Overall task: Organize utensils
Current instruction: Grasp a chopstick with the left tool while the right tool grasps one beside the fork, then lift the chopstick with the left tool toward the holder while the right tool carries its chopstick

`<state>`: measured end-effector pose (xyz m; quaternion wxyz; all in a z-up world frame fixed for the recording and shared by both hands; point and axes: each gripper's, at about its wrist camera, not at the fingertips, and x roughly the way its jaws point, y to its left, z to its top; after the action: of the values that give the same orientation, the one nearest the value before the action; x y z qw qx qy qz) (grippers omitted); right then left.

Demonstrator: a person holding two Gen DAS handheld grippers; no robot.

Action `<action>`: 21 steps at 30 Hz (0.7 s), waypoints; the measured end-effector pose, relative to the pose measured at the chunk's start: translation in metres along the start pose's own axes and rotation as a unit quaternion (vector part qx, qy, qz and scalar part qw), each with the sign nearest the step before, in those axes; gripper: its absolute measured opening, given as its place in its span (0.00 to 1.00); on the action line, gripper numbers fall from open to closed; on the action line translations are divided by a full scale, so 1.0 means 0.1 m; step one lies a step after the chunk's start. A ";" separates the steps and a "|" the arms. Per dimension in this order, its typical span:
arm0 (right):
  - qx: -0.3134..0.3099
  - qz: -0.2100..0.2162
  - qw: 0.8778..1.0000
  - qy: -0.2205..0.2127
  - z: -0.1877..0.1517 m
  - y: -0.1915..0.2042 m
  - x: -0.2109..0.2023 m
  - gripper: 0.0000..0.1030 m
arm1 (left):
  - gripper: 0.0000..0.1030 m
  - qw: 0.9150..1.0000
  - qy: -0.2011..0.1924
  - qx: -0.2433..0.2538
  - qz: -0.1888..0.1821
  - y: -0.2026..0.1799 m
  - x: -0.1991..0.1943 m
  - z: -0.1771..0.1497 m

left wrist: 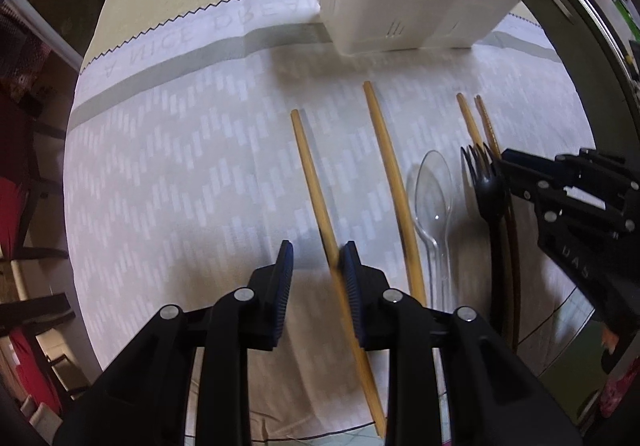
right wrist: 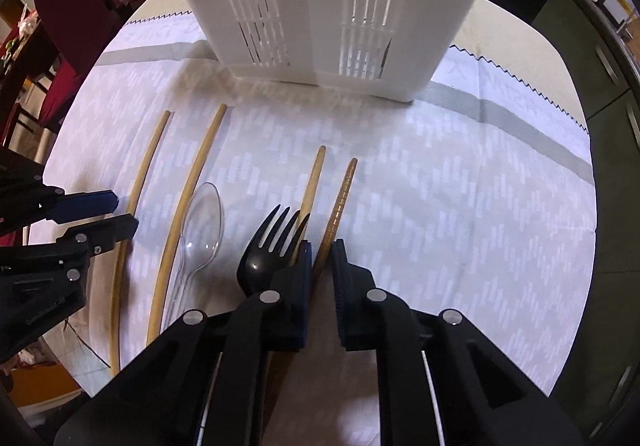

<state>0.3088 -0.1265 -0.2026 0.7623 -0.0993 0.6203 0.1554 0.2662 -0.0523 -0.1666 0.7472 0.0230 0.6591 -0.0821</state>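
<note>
White slotted plastic utensil caddy upright at the far side, tall and boxy, with narrow vertical slits cut into two front panels. Beneath it, woven pale cloth with a dashed pattern, a grey band and a zigzag hem, spread over a beige counter.

Laid out on the cloth nearer than the caddy, roughly parallel and pointing far: leftmost chopstick, plain light wood, slim and round; second chopstick well to its right, same wood; clear plastic spoon just beside that, bowl up and glossy; black plastic fork, matte, four tines toward the caddy; smooth chopstick partly under the fork's tines; ridged chopstick rightmost, darker brown with fine spiral grooves.

Left gripper pointing down over the leftmost chopstick, ribbed blue-black fingers parted, the wood against the right pad only and a clear gap to the left one. No grip there.

Right gripper also pointing down, fingers drawn close and clamped on the ridged chopstick near its middle, left finger just beside the fork's head.
</note>
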 end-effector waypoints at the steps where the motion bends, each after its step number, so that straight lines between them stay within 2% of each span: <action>1: 0.003 0.004 1.000 0.001 0.00 -0.03 0.00 0.09 | 0.24 1.000 -0.002 -0.001 -0.002 -0.03 0.01 0.07; 4: 0.025 0.025 0.999 0.002 0.01 -0.13 -0.01 0.07 | 0.24 1.000 -0.010 0.000 -0.007 0.06 0.04 0.22; 8: 0.037 0.035 0.999 -0.014 -0.03 -0.24 -0.04 0.07 | 0.08 1.000 -0.013 0.004 -0.015 0.06 0.06 0.30; 15: 0.059 0.065 0.994 -0.070 -0.21 -0.44 -0.43 0.07 | 0.06 0.999 -0.024 0.017 -0.034 0.06 0.08 0.39; 21: 0.069 0.084 0.987 -0.120 -0.44 -0.57 -0.86 0.07 | 0.06 0.997 -0.059 0.045 -0.029 0.14 -0.15 0.19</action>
<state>0.2737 -0.2040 -0.1304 0.8208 0.0249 0.5394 0.1866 0.2853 -0.0403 -0.1506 0.7801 0.0330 0.6101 -0.1346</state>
